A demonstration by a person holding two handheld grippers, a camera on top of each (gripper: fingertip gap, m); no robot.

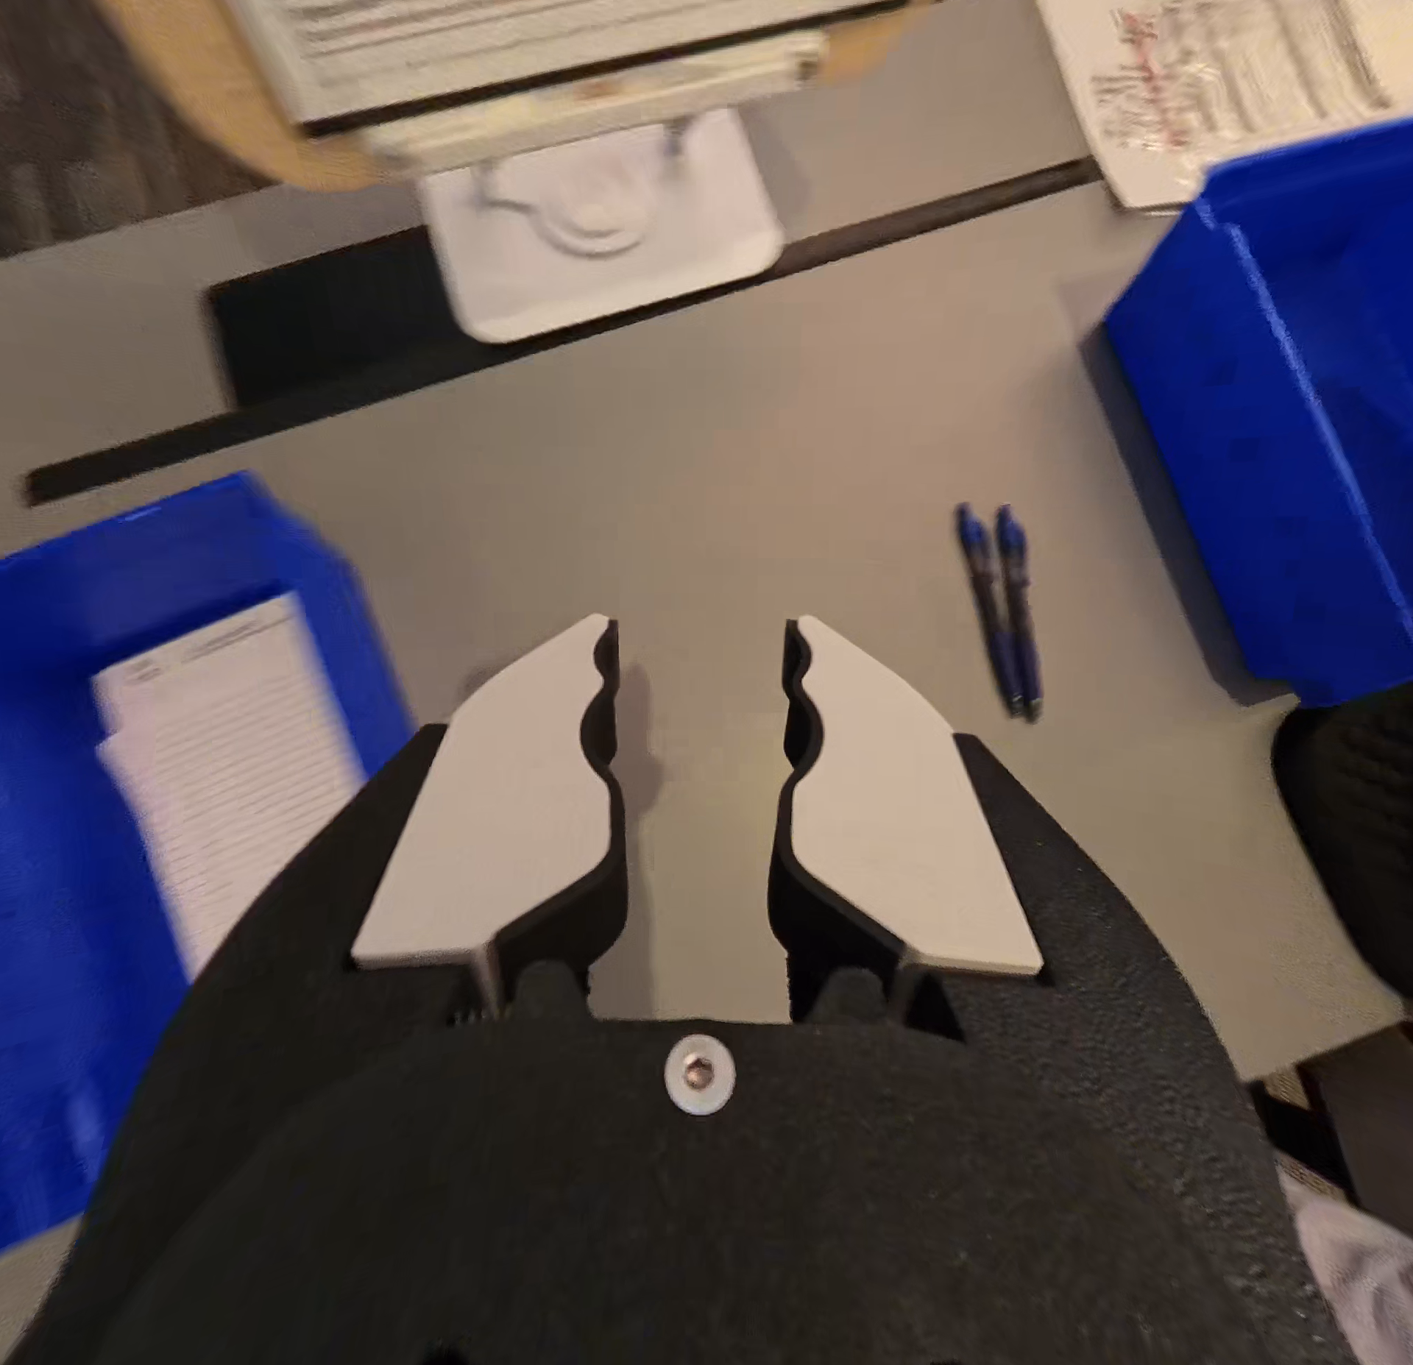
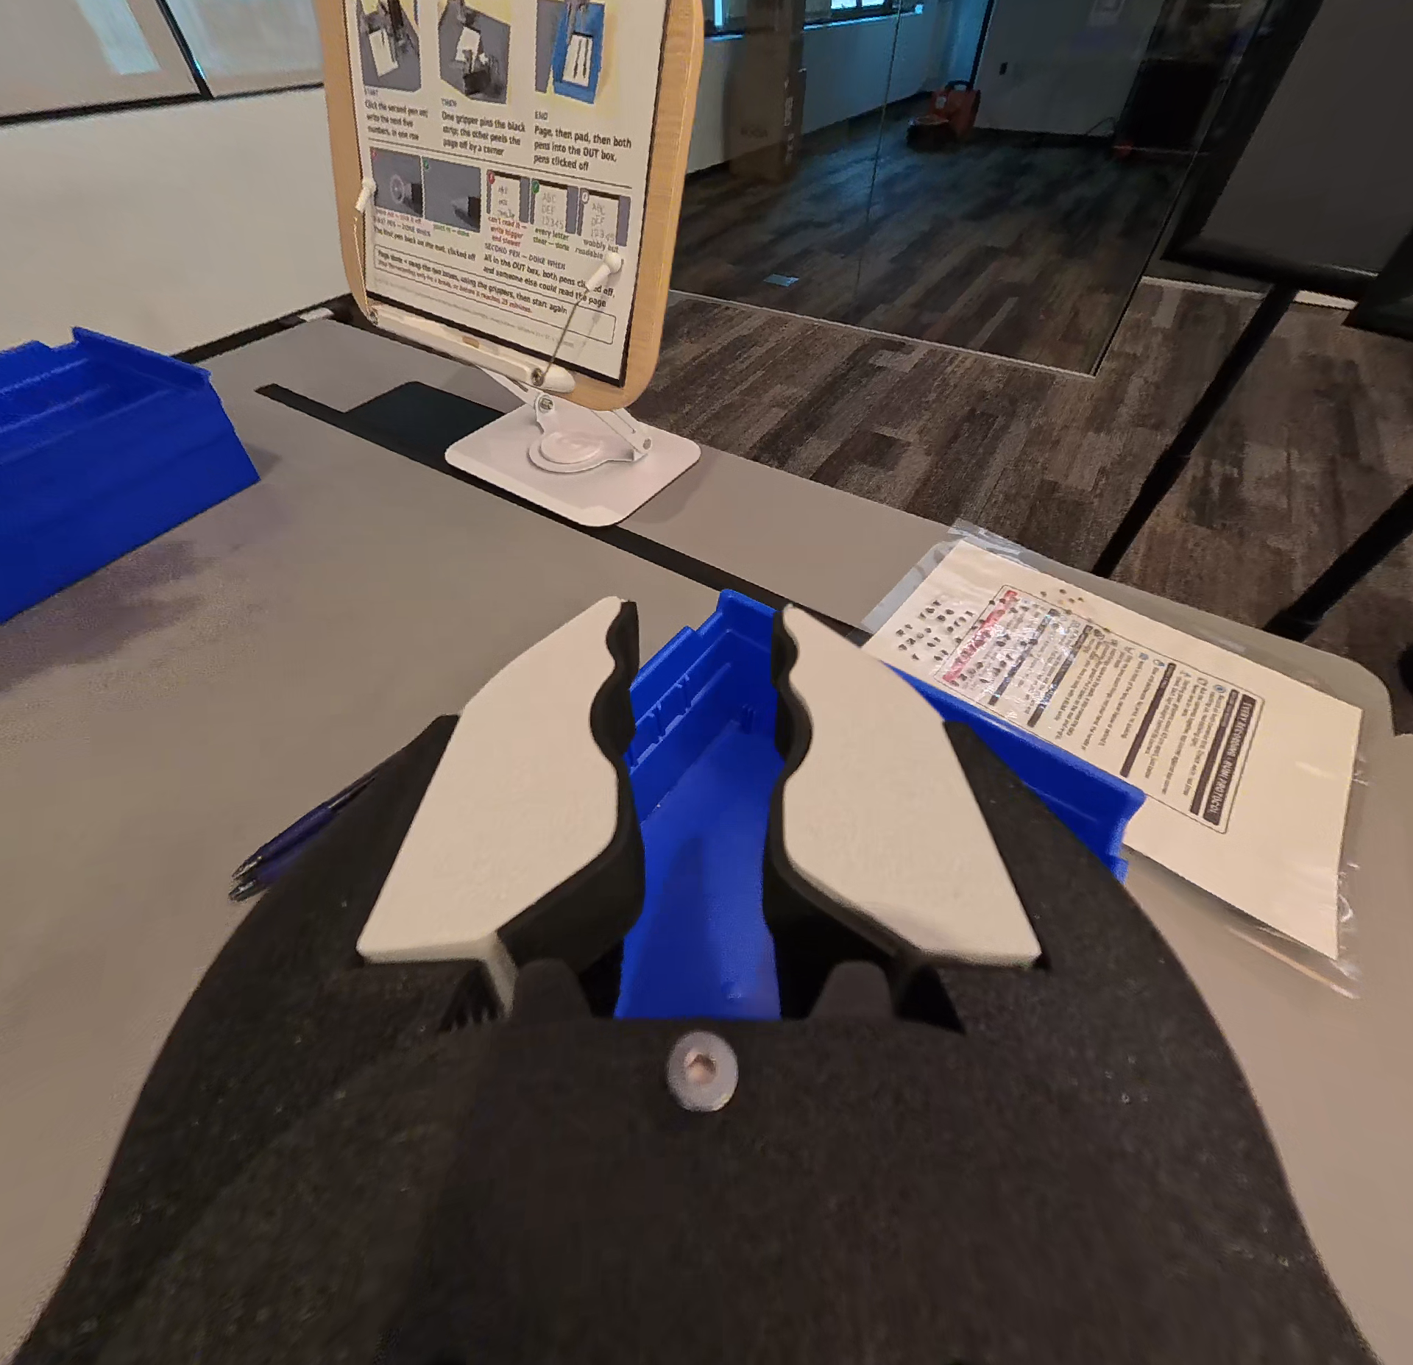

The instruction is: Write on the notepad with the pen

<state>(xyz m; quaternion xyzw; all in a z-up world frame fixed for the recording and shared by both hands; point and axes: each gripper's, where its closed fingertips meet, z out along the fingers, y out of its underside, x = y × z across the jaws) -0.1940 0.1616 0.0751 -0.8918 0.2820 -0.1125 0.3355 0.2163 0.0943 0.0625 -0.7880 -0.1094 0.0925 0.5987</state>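
Both grippers are spread with nothing between the fingers. Left gripper (image 1: 700,629) hangs over the bare middle of the gray surface (image 1: 688,487). The notepad (image 1: 222,762) sits in the blue bin (image 1: 69,793) at the left edge. Two blue pens (image 1: 998,610) lie side by side, touching, toward the right edge. Right gripper (image 2: 703,617) is over the other blue bin (image 2: 703,831) there.

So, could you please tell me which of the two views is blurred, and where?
Left wrist view: motion blur smears the lined white notepad in its blue plastic bin and the wooden-backed instruction stand; the two blue pens stay fairly crisp. Right wrist view: mostly sharp, with wide-angle bending at the edges.
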